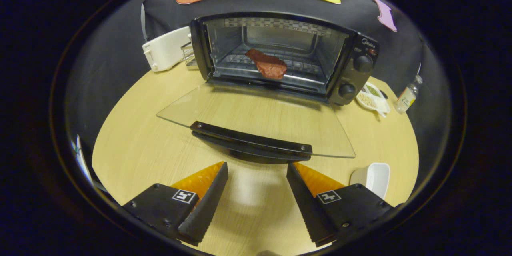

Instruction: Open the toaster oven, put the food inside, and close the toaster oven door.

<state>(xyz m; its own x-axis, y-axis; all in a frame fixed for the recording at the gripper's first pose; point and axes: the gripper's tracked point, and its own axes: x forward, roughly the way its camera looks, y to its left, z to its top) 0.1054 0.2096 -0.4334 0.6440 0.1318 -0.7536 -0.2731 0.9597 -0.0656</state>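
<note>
Red-brown meat: a slab of steak-like food (267, 64) lies on the wire rack (298, 65) inside the toaster oven (280, 56), near the front edge of the rack, so the loading step looks done.
Glass door: the oven door (256, 118) hangs fully open, dropped flat over the wooden table (140, 148), pane towards the fingers; its dark handle bar (251, 141) runs along the near edge, just ahead of the fingertips.
Gripper: the gripper (257, 176) is spread wide and holds nothing, with bare tabletop between the fingers; it sits low and centred on the handle, probably so as to get under the door and lift it.
Remaining step: closing the door, by my reading.
Left of oven: a white toaster (166, 49), just beside the oven's side.
Right of oven: a shallow dish of food (372, 97) and, farther out, a small clear bottle (407, 97).
Near right finger: a white rectangular dish (374, 178), close beside it.
Obstruction: nothing lies in the door's upward swing; the white dish could be nudged if the gripper drifts right.
</note>
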